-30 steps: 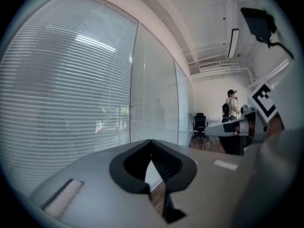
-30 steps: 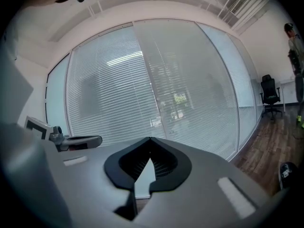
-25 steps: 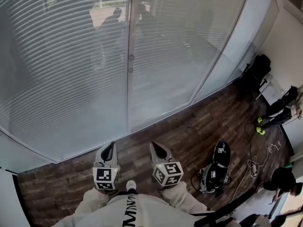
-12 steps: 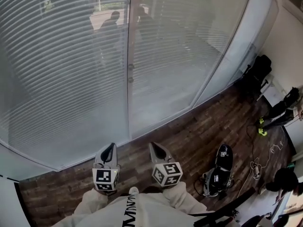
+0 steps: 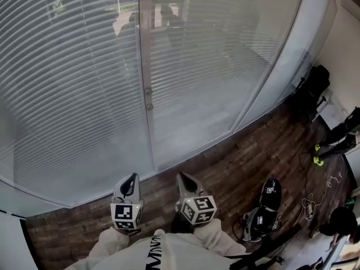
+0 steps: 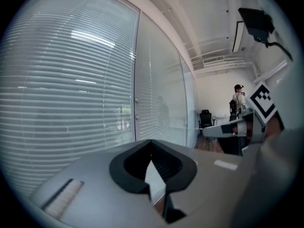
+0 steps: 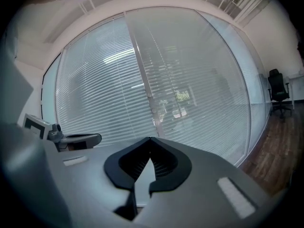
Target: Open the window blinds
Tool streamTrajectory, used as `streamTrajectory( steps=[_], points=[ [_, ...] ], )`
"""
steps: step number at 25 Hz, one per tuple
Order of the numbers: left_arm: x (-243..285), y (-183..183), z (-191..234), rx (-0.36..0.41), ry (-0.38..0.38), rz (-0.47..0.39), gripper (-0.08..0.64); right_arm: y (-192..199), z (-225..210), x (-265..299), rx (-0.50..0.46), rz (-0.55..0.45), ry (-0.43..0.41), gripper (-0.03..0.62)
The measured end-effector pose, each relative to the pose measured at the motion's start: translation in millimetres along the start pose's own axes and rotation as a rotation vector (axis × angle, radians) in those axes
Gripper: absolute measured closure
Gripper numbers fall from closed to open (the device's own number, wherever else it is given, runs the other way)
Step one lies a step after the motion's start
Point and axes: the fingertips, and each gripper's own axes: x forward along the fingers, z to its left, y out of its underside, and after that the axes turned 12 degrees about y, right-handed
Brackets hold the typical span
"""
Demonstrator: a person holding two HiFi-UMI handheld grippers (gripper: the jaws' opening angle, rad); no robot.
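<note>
Blinds [image 5: 67,77] fill most of what I see from the head camera: horizontal slats are down across a tall glass wall, with a little daylight and greenery showing through between them. They stand ahead of both tools and well apart from them, with nothing touching the slats. An upright frame post [image 5: 145,66] divides the two panes. Below the glass, dark wooden floor [image 5: 225,162] runs off to the right, where a black bag [image 5: 264,207] lies beside loose cables [image 5: 315,193].

Both tools sit low in my view, side by side, aimed at the window. The left gripper [image 5: 130,178] has its jaws fully together — the tips meet and only the blinds show through the hollow behind them, so it holds nothing. The right gripper [image 5: 182,177] is the same: tips pressed closed, empty. Each carries its marker cube [image 5: 127,215] at the rear.

Smallest of all, two round knobs [image 5: 148,91] sit one above the other on the post. From the left gripper's camera, an office chair [image 6: 205,118] and a standing person [image 6: 238,97] show far down the room.
</note>
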Motion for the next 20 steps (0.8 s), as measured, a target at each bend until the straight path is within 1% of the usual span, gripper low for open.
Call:
streamTrajectory(
  steps=[3,6,9,12,15,20],
  points=[
    [20.8,-16.4,12.4,-0.002,-0.024,0.004,0.56,-20.1,-3.2,24.9,0.006,0.006,-0.029,0.591],
    [44.7,-27.1,17.4,0.014,-0.039,-0.001,0.56,-33.9,-12.7,46.3,0.001,0.001,-0.055,0.591],
    [67.5,-19.3,22.2,0.005,-0.064,0.001,0.56,-28.6,-28.2,67.9,0.0,0.017,-0.075,0.591],
    [86.4,-21.4,29.6,0.005,-0.094,-0.006,0.56,-33.7,-38.3,90.2,-0.012,0.023,-0.101,0.591],
    [96.4,-19.9,36.0,0.0,-0.128,-0.001,0.56,-37.3,-42.4,105.9,-0.017,0.03,-0.13,0.591],
    [109.3,-9.7,43.1,-0.013,-0.19,0.0,0.56,-32.5,-48.5,128.3,-0.034,0.046,-0.188,0.591]
  ],
)
